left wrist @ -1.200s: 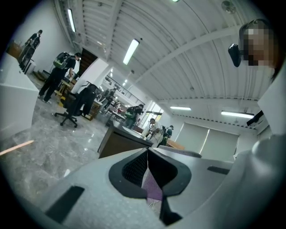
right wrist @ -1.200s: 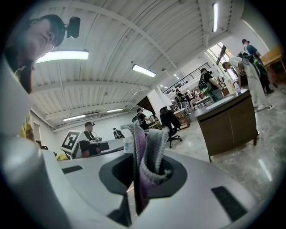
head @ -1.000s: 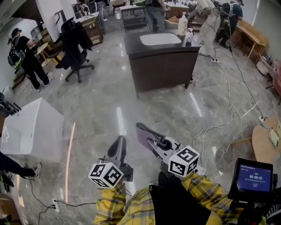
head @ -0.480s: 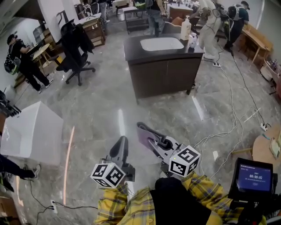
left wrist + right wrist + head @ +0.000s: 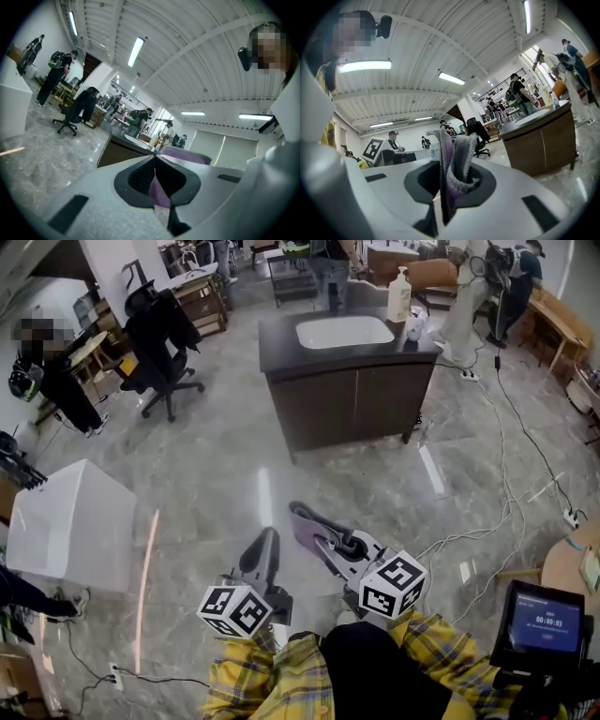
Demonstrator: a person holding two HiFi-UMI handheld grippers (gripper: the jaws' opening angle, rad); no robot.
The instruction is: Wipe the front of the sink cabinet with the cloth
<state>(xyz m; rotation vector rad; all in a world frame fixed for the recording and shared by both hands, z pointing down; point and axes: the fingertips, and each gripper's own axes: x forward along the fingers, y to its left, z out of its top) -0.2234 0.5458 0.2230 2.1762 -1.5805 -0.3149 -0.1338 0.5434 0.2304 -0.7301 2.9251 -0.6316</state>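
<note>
Right gripper (image 5: 325,546) is clamped on the folded purple-grey cloth (image 5: 304,523). In the right gripper view the cloth stands up between the jaws and pokes out past the tips. Left gripper (image 5: 265,540) has its jaws together at the tips. A thin purple sliver shows in the gap in the left gripper view, and I cannot tell what it is. Both grippers are held low in front of the person, side by side and just apart, over the grey marble floor (image 5: 216,465). The cloth is well apart from the dark brown sink cabinet (image 5: 347,401), which stands ahead with its two front doors facing the person. The cabinet has a dark top with a white basin (image 5: 342,331) and a pump soap bottle (image 5: 400,294) at its back right corner. A black office chair (image 5: 159,338) is off to the left, a white box (image 5: 70,521) at near left. White cables (image 5: 497,512) trail on the floor at right. A small screen (image 5: 544,622) is at lower right.
</note>
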